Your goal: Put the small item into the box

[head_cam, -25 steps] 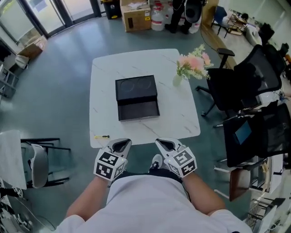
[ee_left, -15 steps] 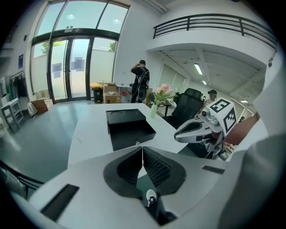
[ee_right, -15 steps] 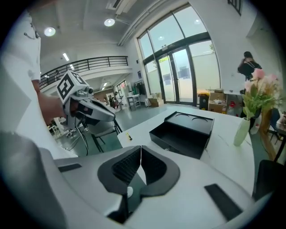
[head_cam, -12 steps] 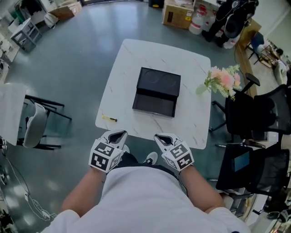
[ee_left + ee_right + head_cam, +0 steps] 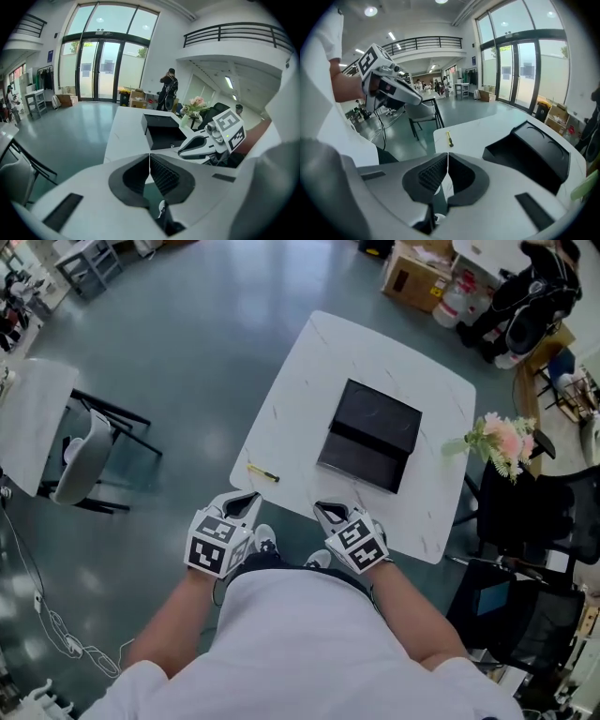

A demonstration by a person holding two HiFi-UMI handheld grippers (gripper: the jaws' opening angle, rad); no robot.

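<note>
White square marble-look table [image 5: 300, 399] is carrying faint grey veins; matte black rectangular box [image 5: 370, 432]; slim yellow item [image 5: 262, 473]; pink flower bouquet [image 5: 506, 439]

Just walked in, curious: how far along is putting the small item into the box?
Barely begun. Done: the black box stands open on the table. In hand: nothing; left claw and right claw are shut, empty, at the table's near edge. Left: picking up the small yellow item by the table edge and boxing it.

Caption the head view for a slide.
Left hand-held gripper and right hand-held gripper, both shut and empty, near a white table bearing an open black box and a small yellow item.
</note>
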